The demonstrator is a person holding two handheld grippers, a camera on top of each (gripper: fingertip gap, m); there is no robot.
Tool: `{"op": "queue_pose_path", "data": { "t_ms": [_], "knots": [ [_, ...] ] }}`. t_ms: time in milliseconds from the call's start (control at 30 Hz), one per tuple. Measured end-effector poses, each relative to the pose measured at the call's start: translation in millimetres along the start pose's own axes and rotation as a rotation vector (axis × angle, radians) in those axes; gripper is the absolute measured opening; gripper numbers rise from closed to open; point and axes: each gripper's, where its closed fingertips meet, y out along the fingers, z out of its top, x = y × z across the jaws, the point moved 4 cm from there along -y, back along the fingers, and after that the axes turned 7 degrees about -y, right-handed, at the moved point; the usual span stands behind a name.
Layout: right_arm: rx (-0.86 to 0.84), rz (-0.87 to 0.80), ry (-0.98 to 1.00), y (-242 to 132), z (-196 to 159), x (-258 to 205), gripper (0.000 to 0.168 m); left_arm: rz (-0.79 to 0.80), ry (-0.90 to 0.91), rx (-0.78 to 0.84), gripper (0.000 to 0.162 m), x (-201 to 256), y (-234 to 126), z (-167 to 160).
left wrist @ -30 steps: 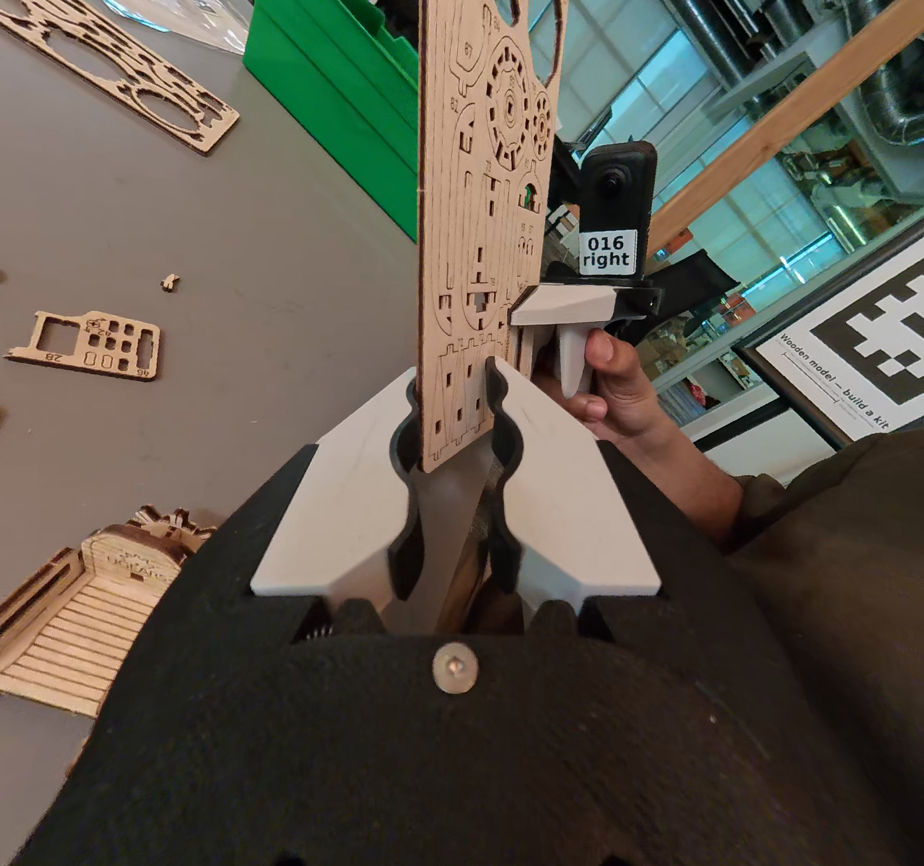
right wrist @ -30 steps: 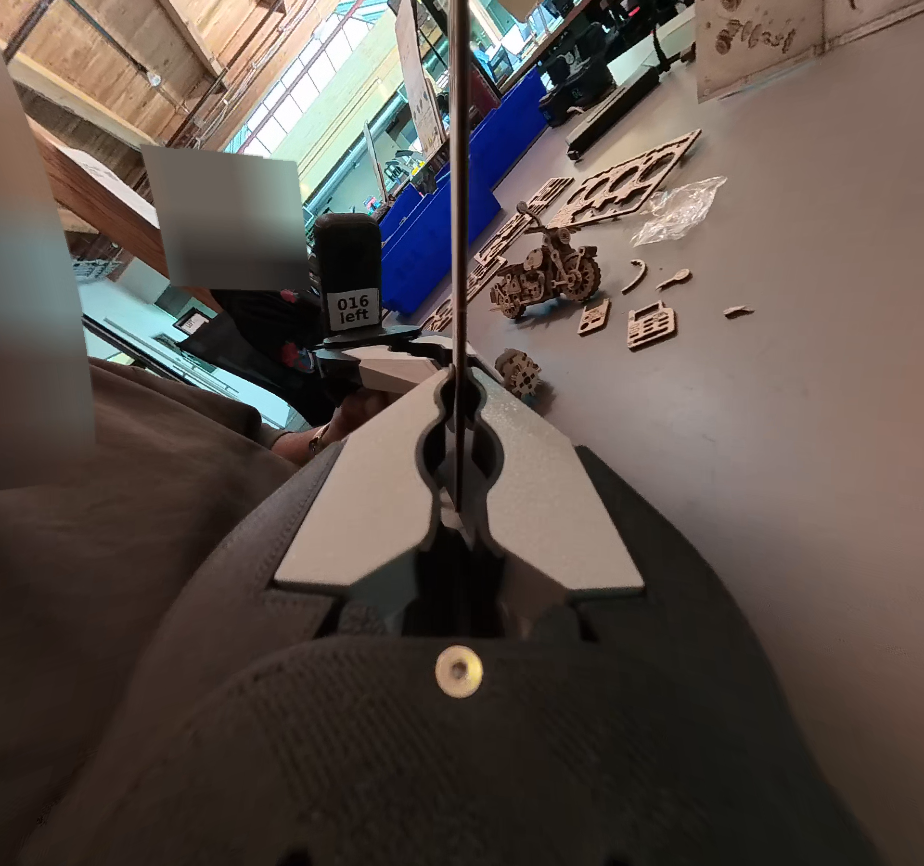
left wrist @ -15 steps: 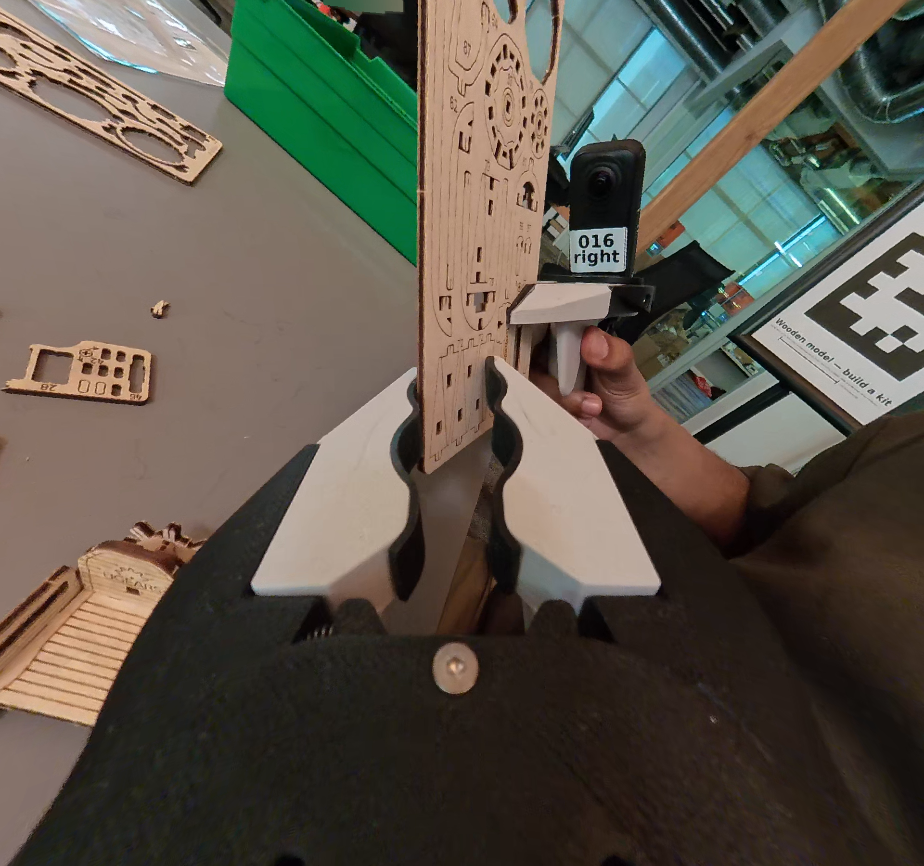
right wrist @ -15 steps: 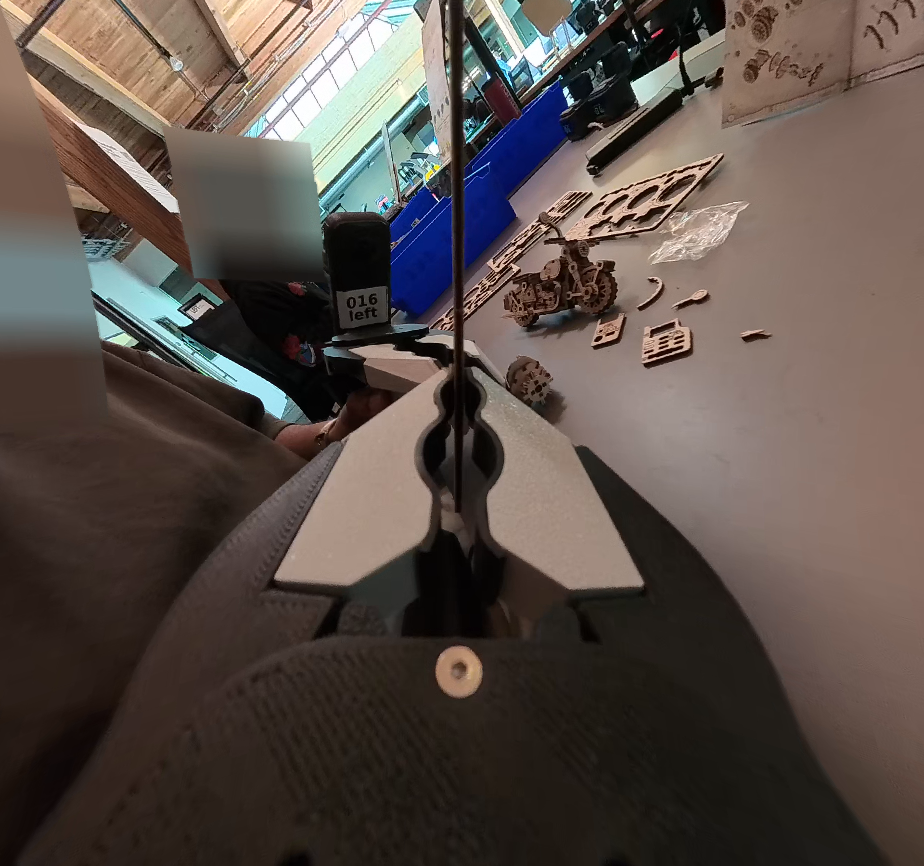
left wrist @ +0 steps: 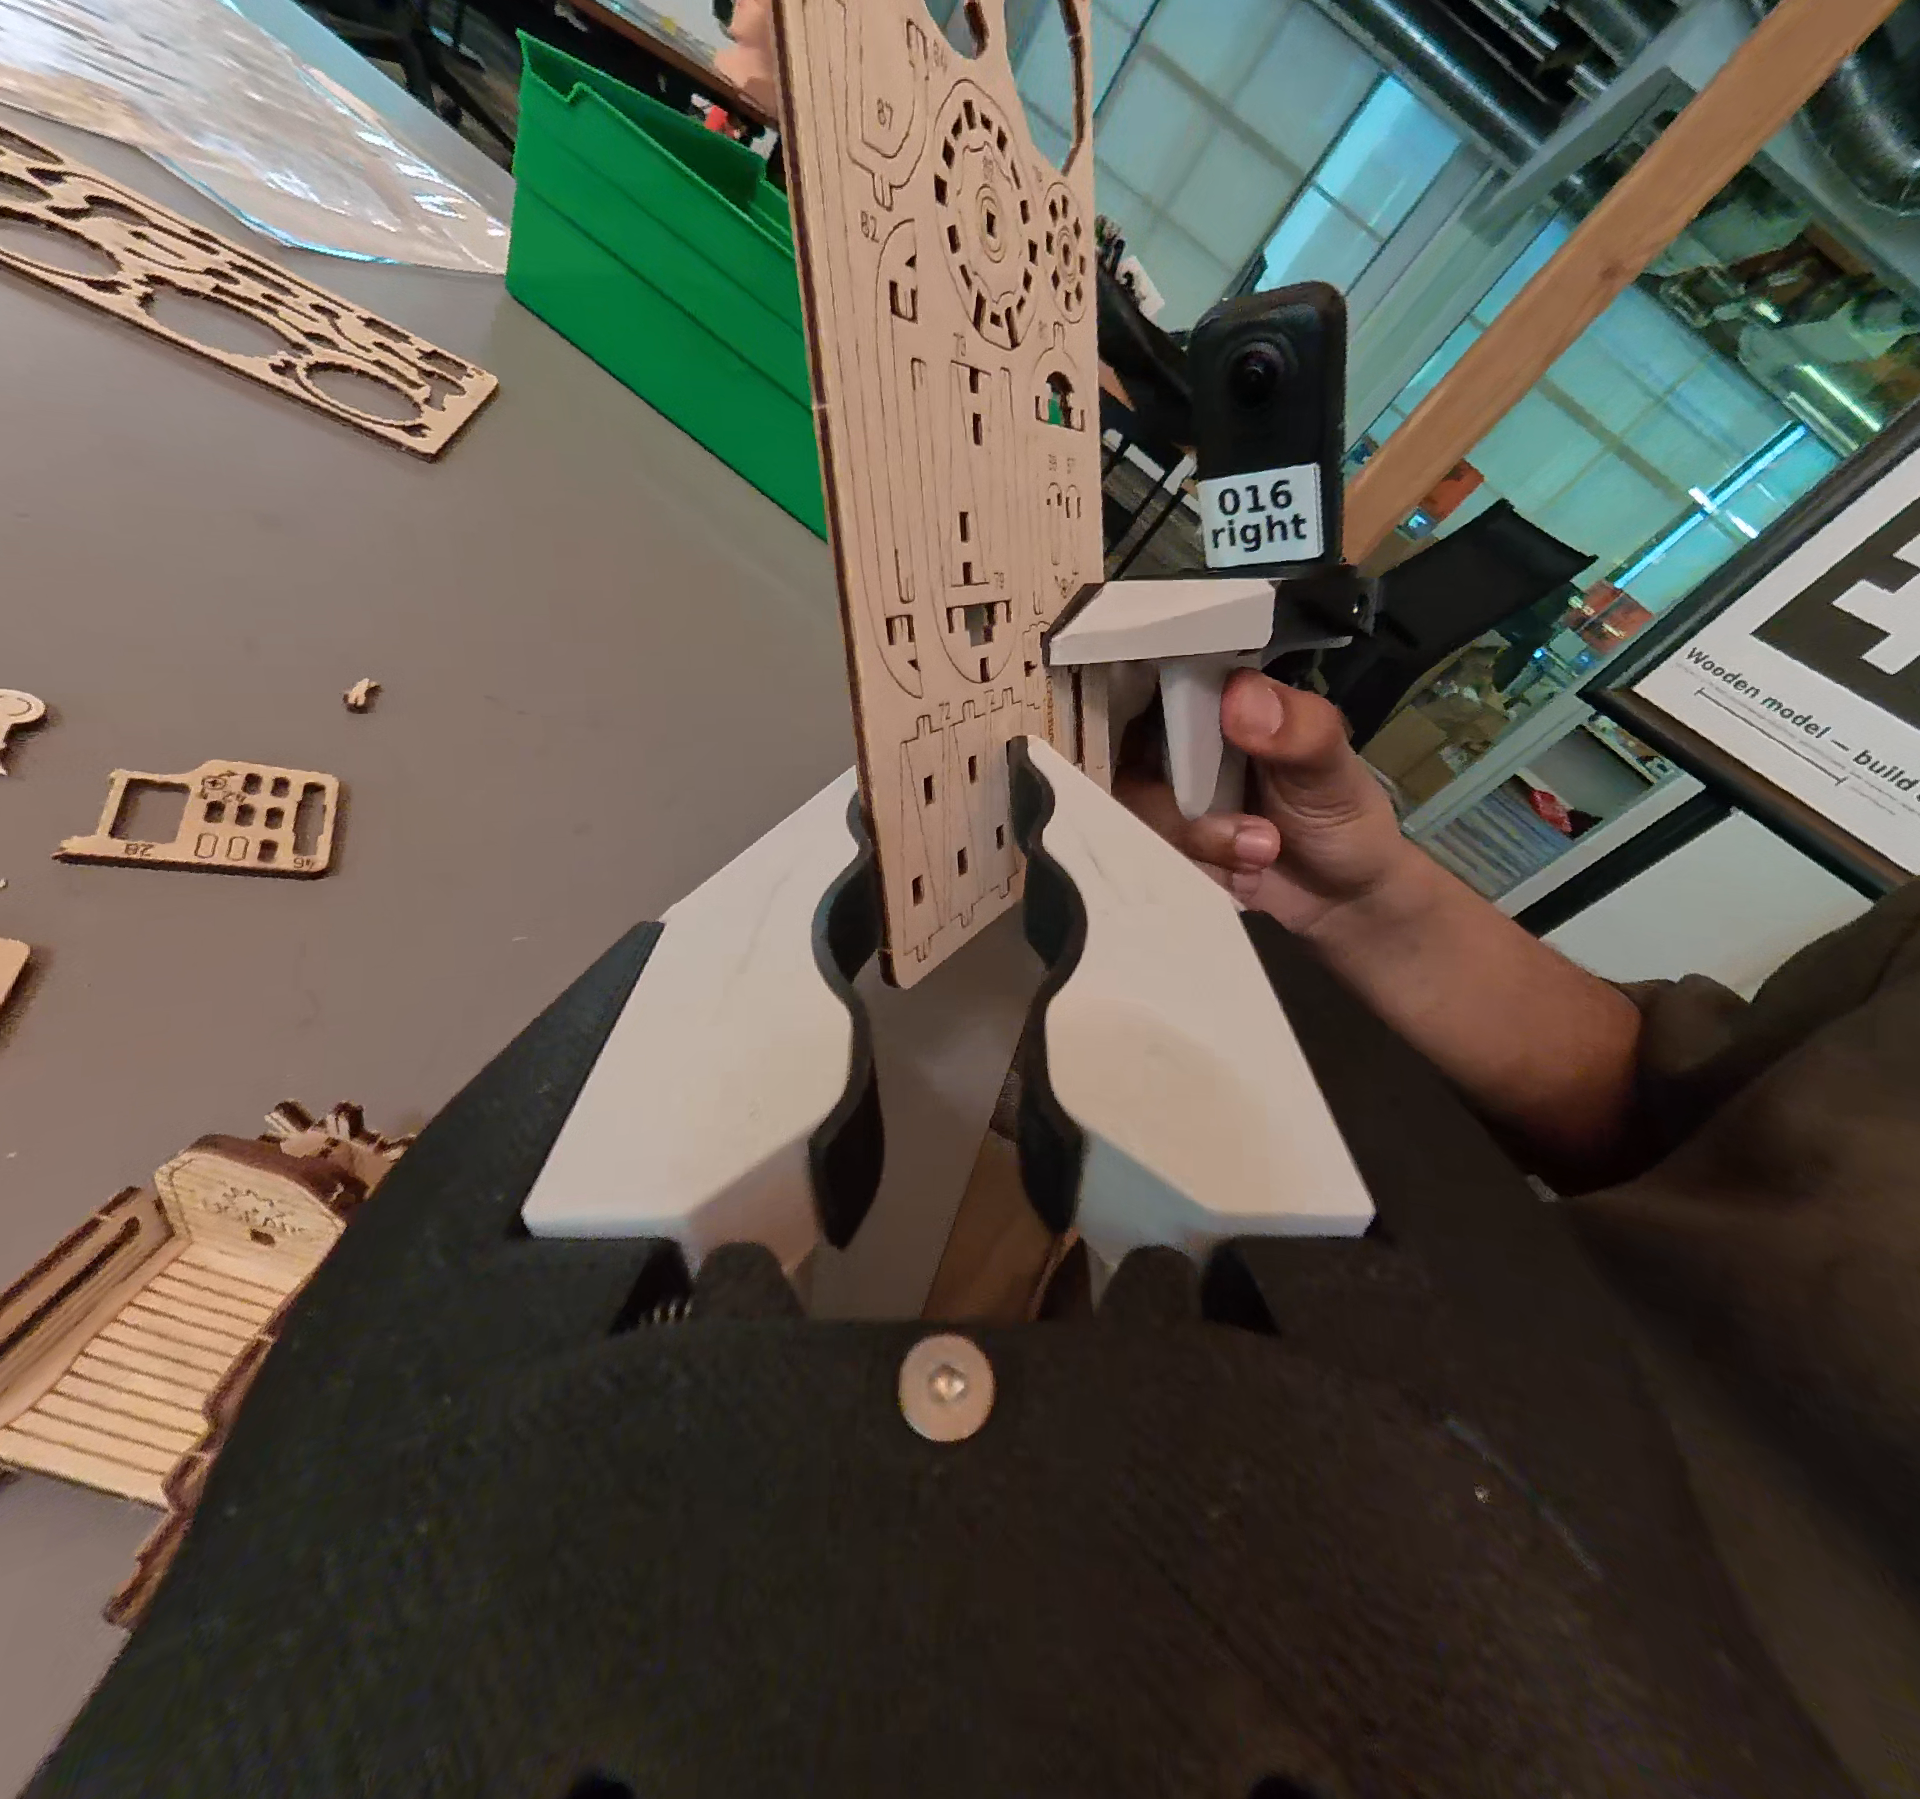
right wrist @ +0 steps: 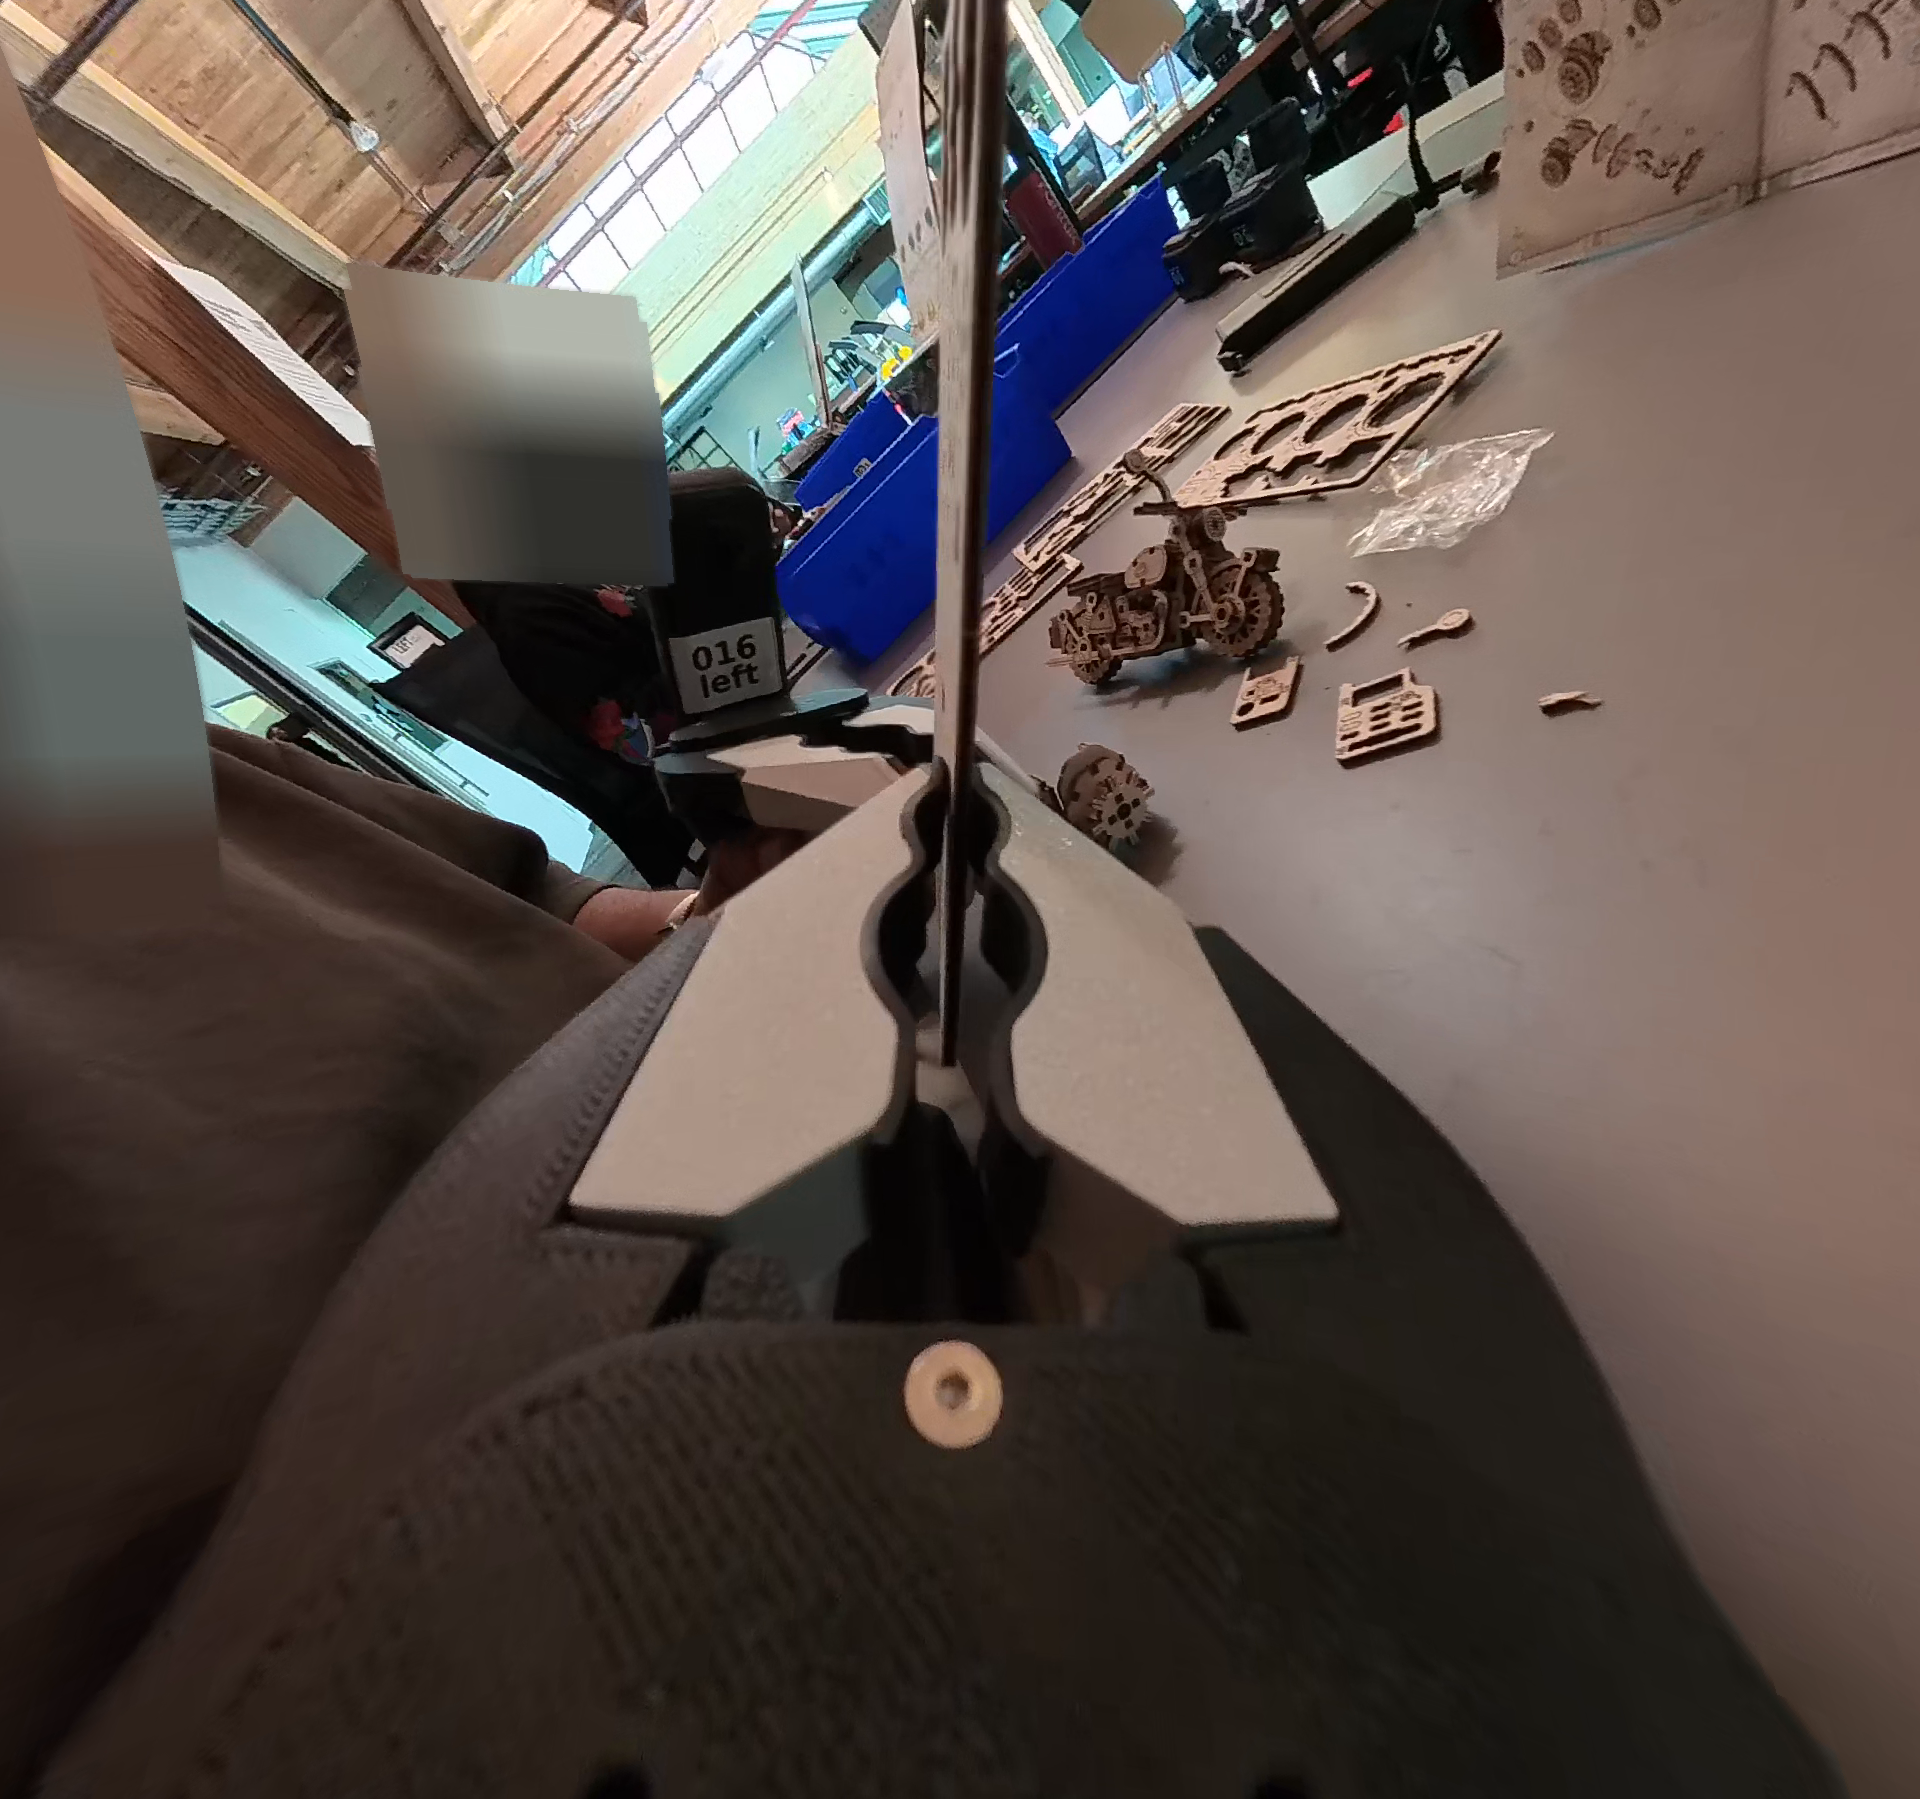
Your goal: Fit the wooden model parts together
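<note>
A laser-cut wooden part sheet point(left wrist: 956, 399) stands upright above the grey table point(left wrist: 520, 658). My right gripper point(right wrist: 956, 793) is shut on its lower edge; the sheet point(right wrist: 961, 502) shows edge-on there as a thin dark line. The right gripper also shows in the left wrist view point(left wrist: 1070, 669), clamped on the sheet's right edge with a hand on its trigger. My left gripper point(left wrist: 940, 773) faces the sheet's flat side. Its jaws stand apart with the sheet's lower corner in the gap. It shows just left of the sheet in the right wrist view point(right wrist: 821, 741).
A green bin point(left wrist: 644, 295), an emptied part frame point(left wrist: 239, 315), a small loose part point(left wrist: 208, 819) and a built slatted piece point(left wrist: 135, 1334) lie to the left. A wooden motorcycle model point(right wrist: 1164, 596), a gear assembly point(right wrist: 1107, 799), loose parts point(right wrist: 1387, 715), a plastic bag point(right wrist: 1455, 492) and blue bins point(right wrist: 914, 502) lie to the right.
Both grippers and the sheet have swung slightly together, so the table and bins shift in view. The right grip on the sheet and the left jaws' gap look unchanged.
</note>
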Motion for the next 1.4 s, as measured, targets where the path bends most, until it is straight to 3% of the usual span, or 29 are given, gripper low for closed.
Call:
{"op": "queue_pose_path", "data": {
  "t_ms": [600,767,933,1167,1300,1400],
  "knots": [
    [0.035,0.014,-0.001,-3.6,5.1,0.1,0.001,-0.002,-0.015,0.011,0.025,-0.8,-0.2,1.9],
    [0.244,-0.156,-0.063,-48.9,41.6,16.4,0.0,0.032,-0.009,0.057,0.031,-6.3,-5.5,10.6],
    [0.394,-0.347,-0.185,-94.3,68.9,21.8,0.0,-0.044,-0.009,0.042,0.024,2.0,-4.3,8.8],
    [0.459,-0.381,-0.203,-110.8,77.3,21.7,0.0,-0.175,0.206,-0.085,0.025,40.3,7.4,-19.5],
    [0.478,-0.339,-0.137,-106.0,73.2,24.3,0.0,-0.138,0.32,-0.139,0.04,44.7,11.1,-30.5],
    [0.449,-0.322,-0.114,-96.8,67.4,26.5,0.0,-0.122,0.351,-0.123,0.039,45.1,11.3,-29.8]
  ]
}}
